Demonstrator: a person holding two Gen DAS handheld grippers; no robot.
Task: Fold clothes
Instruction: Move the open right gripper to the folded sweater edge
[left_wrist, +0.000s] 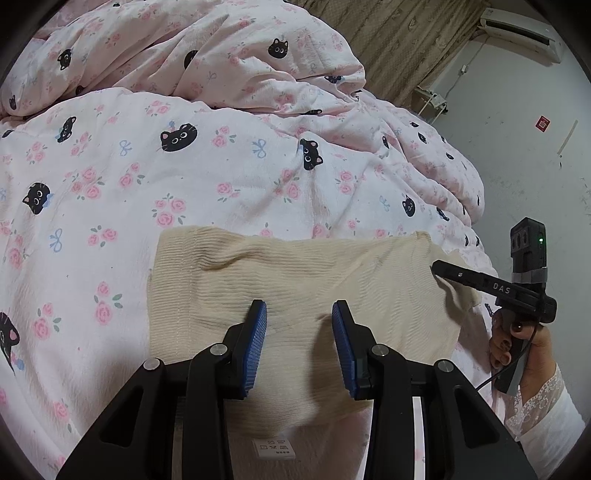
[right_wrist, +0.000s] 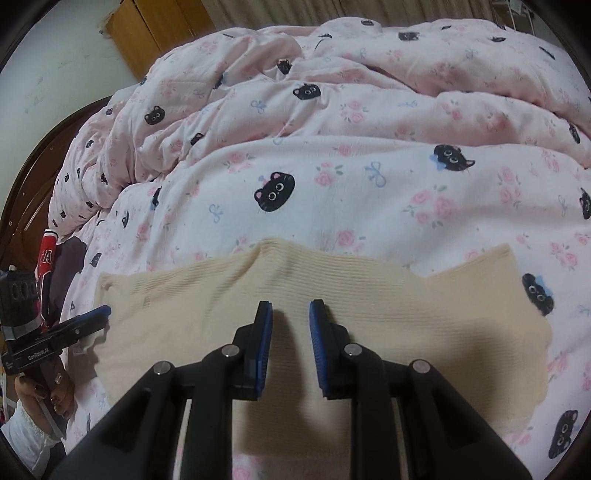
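Note:
A cream ribbed knit garment (left_wrist: 295, 280) lies folded flat on the pink cat-print duvet (left_wrist: 184, 166); it also shows in the right wrist view (right_wrist: 332, 295). A white care label (left_wrist: 275, 447) shows at its near edge. My left gripper (left_wrist: 299, 314) is open above the garment's near part, nothing between its blue pads. My right gripper (right_wrist: 290, 310) is open above the garment, empty. In the left wrist view the right gripper (left_wrist: 439, 267) reaches in at the garment's right edge. In the right wrist view the left gripper (right_wrist: 105, 312) sits at the garment's left edge.
The bunched duvet (right_wrist: 332, 92) rises behind the garment. Red and dark clothes (right_wrist: 55, 266) lie at the bed's left edge beside a dark wooden bed frame (right_wrist: 22, 192). A white wall (left_wrist: 517, 147) and an air conditioner (left_wrist: 524, 26) lie to the right.

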